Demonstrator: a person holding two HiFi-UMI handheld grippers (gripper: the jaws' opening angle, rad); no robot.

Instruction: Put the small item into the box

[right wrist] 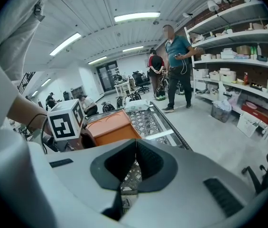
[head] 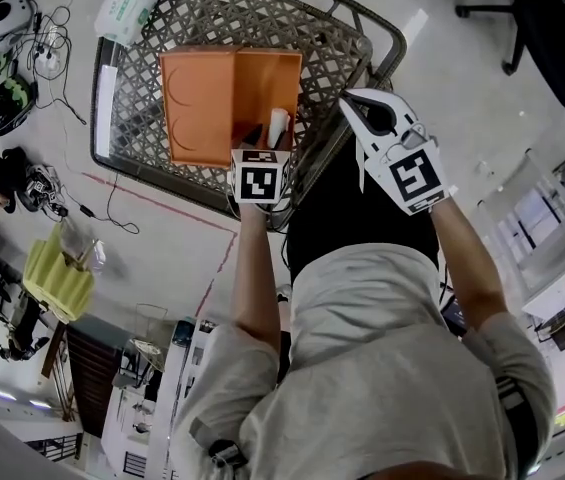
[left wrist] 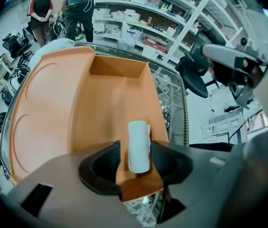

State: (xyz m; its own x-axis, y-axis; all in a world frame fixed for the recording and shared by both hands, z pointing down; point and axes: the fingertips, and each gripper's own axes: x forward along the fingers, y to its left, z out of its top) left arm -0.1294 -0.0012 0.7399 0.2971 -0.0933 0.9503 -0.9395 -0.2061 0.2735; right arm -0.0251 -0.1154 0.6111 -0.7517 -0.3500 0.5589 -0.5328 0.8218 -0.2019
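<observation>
Fig.: L claw (left wrist: pixel 135 148) is standing wide over orange box (left wrist: pixel 110 94); white small item (left wrist: pixel 138 141) is sitting loose betw. its jaws, inside box's near corner. R claw (right wrist: pixel 134 146) is hanging shut, empty. Drop looks done; withdrawal left.

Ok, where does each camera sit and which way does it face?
Head view: on the head, looking down at the orange box; both arms show.
Left gripper view: on the left gripper, facing into the box; white item between its jaws.
Right gripper view: on the right gripper, facing the room; jaws shut.
All share the box.
</observation>
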